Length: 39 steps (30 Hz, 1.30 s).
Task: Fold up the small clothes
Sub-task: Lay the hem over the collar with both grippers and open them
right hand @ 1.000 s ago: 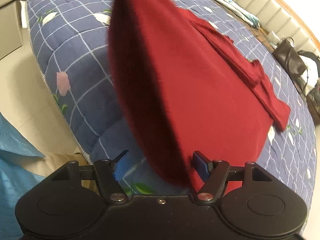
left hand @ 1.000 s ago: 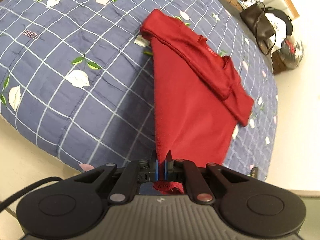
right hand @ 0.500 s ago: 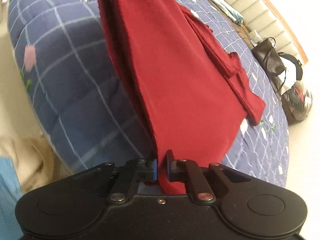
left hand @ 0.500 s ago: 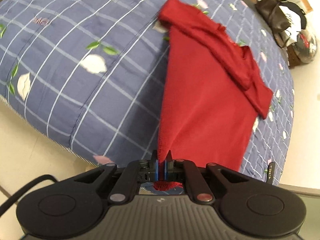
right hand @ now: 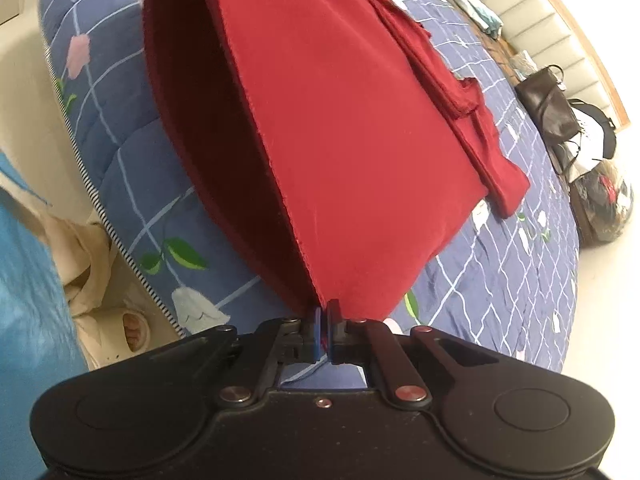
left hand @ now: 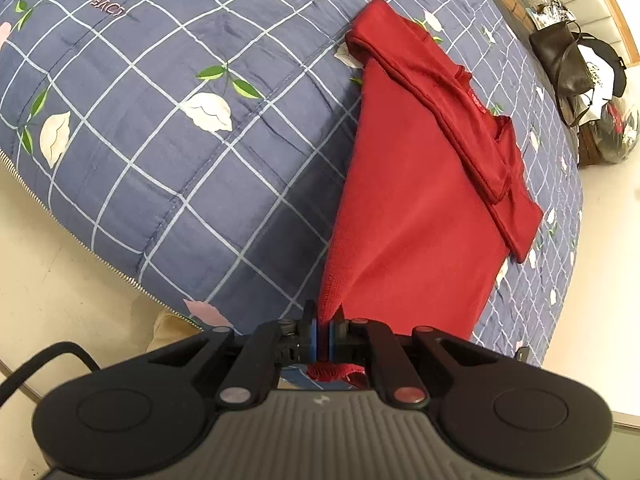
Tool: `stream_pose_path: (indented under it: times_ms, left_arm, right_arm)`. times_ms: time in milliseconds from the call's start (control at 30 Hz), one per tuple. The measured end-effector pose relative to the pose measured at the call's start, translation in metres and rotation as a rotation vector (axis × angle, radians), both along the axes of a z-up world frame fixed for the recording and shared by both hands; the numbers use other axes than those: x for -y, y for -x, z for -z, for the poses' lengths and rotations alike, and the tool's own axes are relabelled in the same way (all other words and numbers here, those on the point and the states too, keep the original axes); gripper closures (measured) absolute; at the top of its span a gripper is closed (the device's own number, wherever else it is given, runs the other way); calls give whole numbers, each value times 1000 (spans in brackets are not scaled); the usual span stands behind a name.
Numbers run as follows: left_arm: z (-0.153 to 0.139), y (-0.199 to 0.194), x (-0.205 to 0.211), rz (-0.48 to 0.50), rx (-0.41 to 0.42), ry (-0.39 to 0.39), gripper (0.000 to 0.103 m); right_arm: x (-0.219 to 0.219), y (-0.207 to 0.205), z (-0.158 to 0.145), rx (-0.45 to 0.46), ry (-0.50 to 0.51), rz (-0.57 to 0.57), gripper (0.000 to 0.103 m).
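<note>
A red garment [left hand: 412,216] lies on a blue checked quilt [left hand: 160,80] with its sleeves folded across the far end. My left gripper [left hand: 323,316] is shut on the near hem corner, and a bit of cloth pokes out behind the pads. In the right wrist view the same red garment [right hand: 340,120] rises off the quilt [right hand: 500,280] like a tent. My right gripper [right hand: 325,310] is closing its jaws the last bit onto the other near corner, with the cloth pinched between the pads. Both near corners hang lifted above the bed edge.
A dark handbag [left hand: 568,60] and a clear sack of clothes [right hand: 604,200] sit beyond the bed's far right. A padded headboard [right hand: 540,12] runs along the back. A person's foot in a sandal [right hand: 132,328] stands by the quilt's zipped edge, beside blue fabric [right hand: 24,280].
My right gripper went from open around the hem to shut on it. Both grippers sank a little toward the bed edge, and the garment now stretches between them.
</note>
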<state>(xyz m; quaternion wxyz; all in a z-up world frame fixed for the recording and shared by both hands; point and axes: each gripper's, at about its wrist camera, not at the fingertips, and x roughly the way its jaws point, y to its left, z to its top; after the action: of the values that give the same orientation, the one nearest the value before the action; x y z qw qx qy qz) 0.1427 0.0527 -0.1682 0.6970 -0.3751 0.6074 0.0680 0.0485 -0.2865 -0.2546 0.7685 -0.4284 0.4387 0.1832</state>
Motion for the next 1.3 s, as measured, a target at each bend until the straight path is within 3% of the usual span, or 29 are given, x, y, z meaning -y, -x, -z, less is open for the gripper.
stream_pose_path:
  times_ms: [67,133,200,433,633,700,767,800,833,867,1067,1300]
  left_arm:
    - [2,0,-2,4,-6,-6,99]
    - [5,0,-3,9,-14,-12,99]
    - [8,-1,-3,21,-17,-28,99]
    - [18,-1,8,78,-33,-89,99]
    - [21,-1,14,106,-50,-108,99]
    - [21,-2,15,113,-53,-116,99]
    - [20,-2,15,121,-52,-122,99]
    - [19,-2,15,126,-50,-125,99]
    - [18,-2,16,133,-46,-131,99]
    - [17,-1,16,141,-42,-135,99]
    - [9,8,16,179,-19,-125,99]
    - [9,42,7,178,-72,-79,99]
  right_arm:
    - [2,0,2,-9,4,16,92]
    - [6,2,2,-31,-14,56,74]
    - [15,2,-4,-67,-109,106,67]
    - [64,-10,-32,-136,-396,408,57]
    - [107,-50,-24,-274,-721,738,54]
    - [114,-62,-17,-306,-785,824,54]
    - [117,-70,-7,-336,-803,887,55]
    - [116,-73,0,-358,-788,913,68]
    - [116,-73,4,-370,-776,924,90]
    - [115,-73,5,-378,-776,915,96]
    - [110,-65,-19,-350,-730,829,98]
    - [127,-48,-47,-364,-712,803,98]
